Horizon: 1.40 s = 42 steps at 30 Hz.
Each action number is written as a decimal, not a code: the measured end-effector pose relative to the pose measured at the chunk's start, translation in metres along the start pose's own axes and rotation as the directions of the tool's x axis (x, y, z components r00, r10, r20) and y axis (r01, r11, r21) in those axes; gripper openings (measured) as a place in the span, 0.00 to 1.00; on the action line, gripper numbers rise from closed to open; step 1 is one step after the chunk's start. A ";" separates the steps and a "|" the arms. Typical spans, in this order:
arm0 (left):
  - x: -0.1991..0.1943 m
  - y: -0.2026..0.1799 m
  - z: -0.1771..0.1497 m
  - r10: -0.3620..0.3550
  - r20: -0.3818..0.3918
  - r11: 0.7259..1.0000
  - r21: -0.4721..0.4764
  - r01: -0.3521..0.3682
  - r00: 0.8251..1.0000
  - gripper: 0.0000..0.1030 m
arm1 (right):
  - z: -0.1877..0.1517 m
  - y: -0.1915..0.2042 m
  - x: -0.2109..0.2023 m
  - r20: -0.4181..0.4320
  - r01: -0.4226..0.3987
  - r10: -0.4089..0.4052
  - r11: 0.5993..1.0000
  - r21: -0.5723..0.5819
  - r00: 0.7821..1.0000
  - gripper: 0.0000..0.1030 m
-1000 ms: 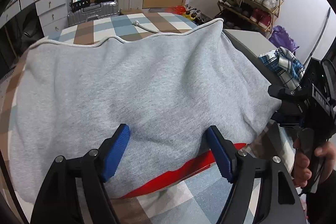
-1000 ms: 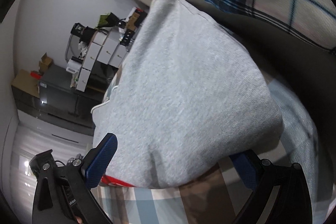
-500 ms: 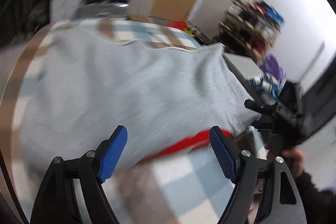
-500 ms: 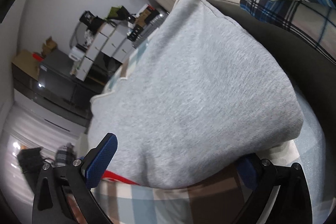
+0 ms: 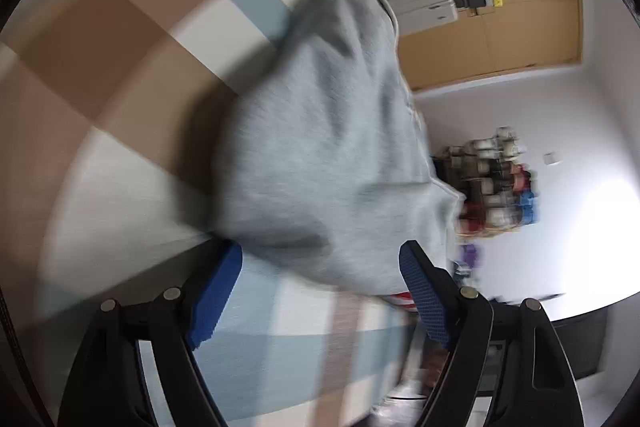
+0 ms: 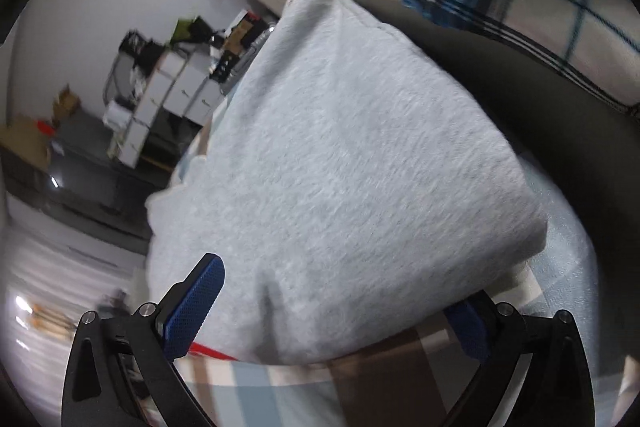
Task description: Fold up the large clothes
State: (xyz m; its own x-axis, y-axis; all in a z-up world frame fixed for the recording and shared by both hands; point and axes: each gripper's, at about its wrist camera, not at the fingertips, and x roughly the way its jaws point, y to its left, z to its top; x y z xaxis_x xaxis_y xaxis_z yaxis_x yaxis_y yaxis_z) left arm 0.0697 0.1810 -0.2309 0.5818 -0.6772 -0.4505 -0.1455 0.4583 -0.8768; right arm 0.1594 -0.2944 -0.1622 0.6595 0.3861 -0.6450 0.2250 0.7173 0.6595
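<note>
While blur smears the grey garment (image 5: pixel 328 155) — its edges stay unclear.

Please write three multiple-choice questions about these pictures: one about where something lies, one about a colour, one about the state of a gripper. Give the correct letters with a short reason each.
1. Where does the grey sweatshirt lie?
A. on the checked cloth
B. on the shoe rack
C. in a drawer

2. What colour are the pads of the left gripper?
A. red
B. blue
C. yellow

3. How does the right gripper stand?
A. shut on the plaid shirt
B. shut and empty
C. open, a pad at each side of the sweatshirt's near edge

Answers:
1. A: the checked cloth shows around and under it.
2. B: both pads are blue.
3. C: the pads stand wide apart.
</note>
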 end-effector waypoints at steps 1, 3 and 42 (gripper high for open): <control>0.003 -0.003 0.003 -0.009 0.007 1.000 -0.010 0.009 1.000 0.76 | 0.003 -0.005 0.000 0.001 -0.033 0.033 0.999 0.039 0.999 1.00; 0.008 -0.009 0.010 -0.035 0.015 0.999 -0.026 0.035 0.999 0.78 | 0.007 -0.018 0.000 0.012 -0.111 0.111 0.986 0.123 0.994 1.00; -0.005 -0.013 -0.009 0.114 0.192 0.991 0.047 -0.125 0.975 0.02 | -0.030 0.024 -0.030 0.143 0.263 -0.225 0.891 -0.371 0.964 0.05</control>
State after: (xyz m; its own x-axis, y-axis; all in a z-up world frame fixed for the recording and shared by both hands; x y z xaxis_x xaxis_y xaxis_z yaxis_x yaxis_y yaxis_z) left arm 0.0609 0.1734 -0.2190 0.7040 -0.4978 -0.5066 -0.1794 0.5655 -0.8050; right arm 0.1236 -0.2716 -0.1390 0.6874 0.1283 -0.7149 0.1070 0.9556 0.2745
